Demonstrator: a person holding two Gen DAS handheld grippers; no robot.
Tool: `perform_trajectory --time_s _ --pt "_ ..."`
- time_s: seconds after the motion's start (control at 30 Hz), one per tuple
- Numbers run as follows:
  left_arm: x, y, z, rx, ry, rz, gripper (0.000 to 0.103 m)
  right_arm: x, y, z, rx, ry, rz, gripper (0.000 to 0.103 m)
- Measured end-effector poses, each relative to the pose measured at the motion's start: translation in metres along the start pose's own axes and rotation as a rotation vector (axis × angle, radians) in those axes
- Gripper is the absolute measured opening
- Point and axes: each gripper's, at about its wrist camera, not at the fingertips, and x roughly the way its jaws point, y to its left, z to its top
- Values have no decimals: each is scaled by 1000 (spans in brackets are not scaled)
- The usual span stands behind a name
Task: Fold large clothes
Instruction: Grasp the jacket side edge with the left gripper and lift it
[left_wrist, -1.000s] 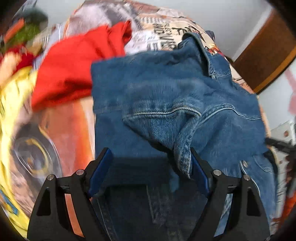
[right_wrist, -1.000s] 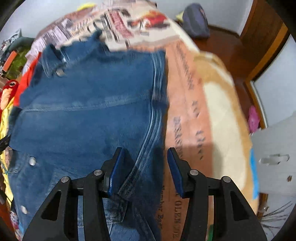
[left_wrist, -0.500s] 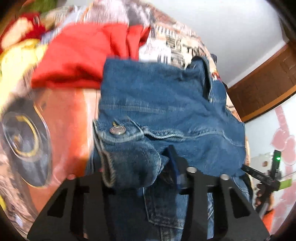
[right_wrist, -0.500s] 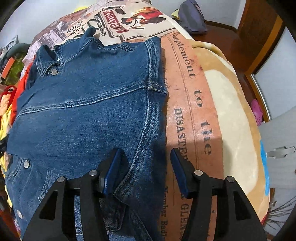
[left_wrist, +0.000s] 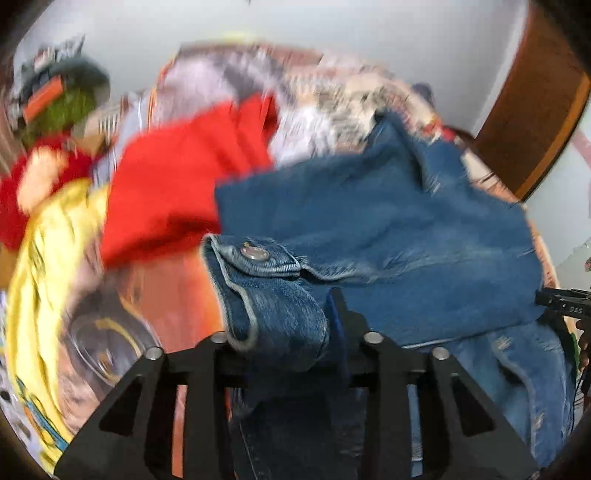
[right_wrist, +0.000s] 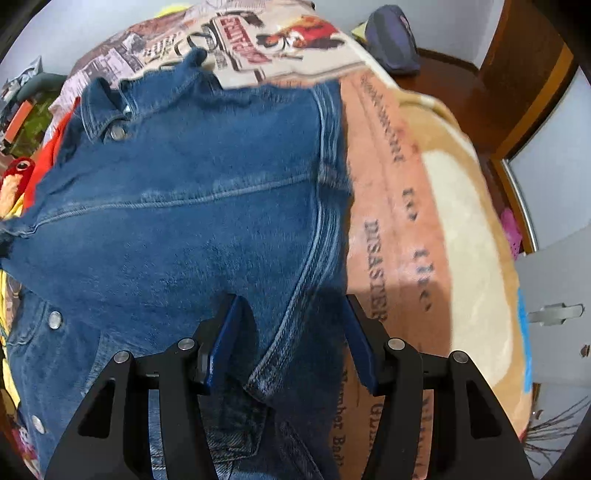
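Now | left gripper clamps cuff | denim jacket edge near right gripper

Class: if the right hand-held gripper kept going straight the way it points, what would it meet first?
Most likely the denim jacket: the right hand-held gripper has the side seam already between its open jaws, though depth is unclear.

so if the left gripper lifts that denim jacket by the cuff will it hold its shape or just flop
Likely flops: the denim jacket already drapes and creases over the blanket. Probably heavyish for one grip, since the cloth looks thick with metal snaps. The bunched cuff fills the left gripper, so slipping seems unlikely.
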Motion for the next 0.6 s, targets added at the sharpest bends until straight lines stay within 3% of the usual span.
perform_trajectory --time_s 0.03,0.2,0.37,0.6 --pt "6 6 -5 -21 25 3 54 0 -2 -1 8 -5 5 53" --pt "8 26 -22 -88 46 -22 67 -4 -9 0 28 11 20 54" --pt "-13 43 -13 -115 17 -44 67 -17 -11 7 7 -28 -5 54" --pt "-21 70 29 -130 -57 -11 67 -35 -11 29 47 -121 21 54"
